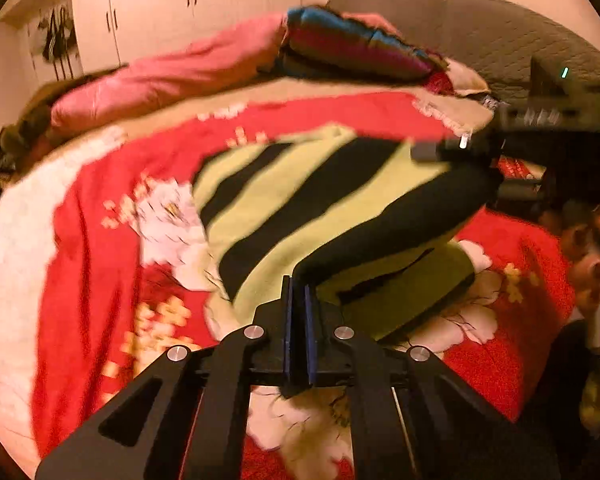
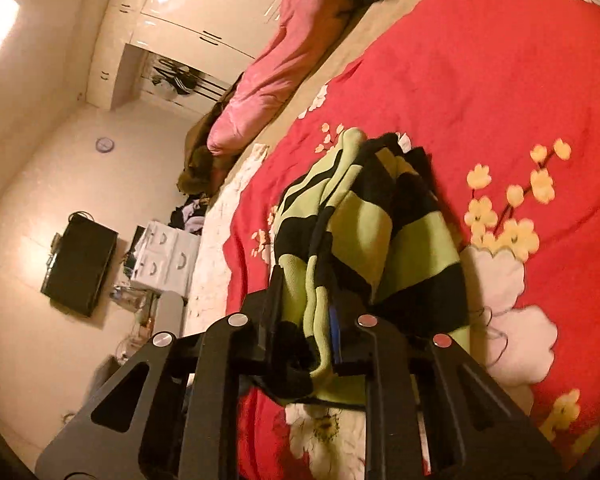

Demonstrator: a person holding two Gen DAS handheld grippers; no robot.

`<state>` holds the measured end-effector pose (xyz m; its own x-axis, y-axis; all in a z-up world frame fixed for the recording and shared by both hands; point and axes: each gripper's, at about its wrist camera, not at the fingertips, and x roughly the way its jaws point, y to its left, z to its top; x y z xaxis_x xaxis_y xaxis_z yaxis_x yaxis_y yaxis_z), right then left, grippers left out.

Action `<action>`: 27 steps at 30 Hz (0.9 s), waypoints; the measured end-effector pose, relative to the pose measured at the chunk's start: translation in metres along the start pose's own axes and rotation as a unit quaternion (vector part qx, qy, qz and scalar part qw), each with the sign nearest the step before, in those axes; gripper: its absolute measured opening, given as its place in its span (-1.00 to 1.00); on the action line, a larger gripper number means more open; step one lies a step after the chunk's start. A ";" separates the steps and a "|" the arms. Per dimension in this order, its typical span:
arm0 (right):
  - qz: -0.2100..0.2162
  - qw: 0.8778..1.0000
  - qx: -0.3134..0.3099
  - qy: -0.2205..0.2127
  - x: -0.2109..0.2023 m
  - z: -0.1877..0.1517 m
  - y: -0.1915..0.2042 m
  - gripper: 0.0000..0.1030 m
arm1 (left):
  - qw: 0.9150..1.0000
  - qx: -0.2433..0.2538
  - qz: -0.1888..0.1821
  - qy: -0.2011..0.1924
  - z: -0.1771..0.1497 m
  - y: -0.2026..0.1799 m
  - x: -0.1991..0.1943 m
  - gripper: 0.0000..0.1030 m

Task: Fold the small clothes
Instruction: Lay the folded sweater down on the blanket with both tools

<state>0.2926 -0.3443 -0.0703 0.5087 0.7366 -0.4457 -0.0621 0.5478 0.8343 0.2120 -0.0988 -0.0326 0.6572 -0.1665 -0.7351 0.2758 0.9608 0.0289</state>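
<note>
A small green and black striped garment (image 1: 300, 208) lies partly lifted on the red flowered bedspread (image 1: 96, 240). My left gripper (image 1: 299, 284) is shut on a black edge of it at its near side. My right gripper (image 2: 306, 300) is shut on a bunched fold of the same garment (image 2: 360, 220), which hangs over its fingers. In the left wrist view the right gripper (image 1: 440, 150) holds the garment's far right corner above the bed.
A pink quilt (image 1: 172, 68) and a striped folded blanket (image 1: 352, 40) lie at the far side of the bed. White wardrobes (image 1: 160, 4) stand behind. A person's face (image 1: 592, 248) is at the right edge. A TV (image 2: 80, 264) hangs on the wall.
</note>
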 end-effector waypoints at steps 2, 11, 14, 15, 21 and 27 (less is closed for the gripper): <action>-0.025 1.000 -0.004 0.008 0.002 -0.007 -0.008 -0.76 | 1.000 0.014 0.000 0.006 -0.005 -0.001 -0.002 -0.87; -0.074 0.997 0.020 0.016 0.003 -0.018 -0.038 -0.57 | 0.997 -0.033 -0.053 0.048 -0.033 0.005 0.024 -0.71; -0.079 0.997 0.007 0.002 -0.003 -0.015 -0.026 -0.40 | 0.996 -0.046 -0.067 0.047 -0.032 0.011 0.018 -0.54; -0.082 0.997 0.002 -0.007 -0.005 -0.013 -0.022 -0.37 | 0.995 -0.047 -0.071 0.046 -0.030 0.011 0.017 -0.38; -0.107 0.987 -0.103 -0.061 -0.018 0.009 0.029 -0.29 | 0.994 -0.064 -0.086 0.019 -0.014 0.018 -0.005 -0.21; -0.104 0.977 -0.188 -0.005 0.032 0.024 0.069 -0.30 | 0.990 -0.102 -0.080 0.055 -0.008 0.022 0.021 -0.21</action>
<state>0.3256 -0.2928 -0.0191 0.5528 0.5903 -0.5881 -0.2663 0.7939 0.5466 0.2264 -0.0799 -0.0529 0.5326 -0.3051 -0.7895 0.2145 0.9510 -0.2228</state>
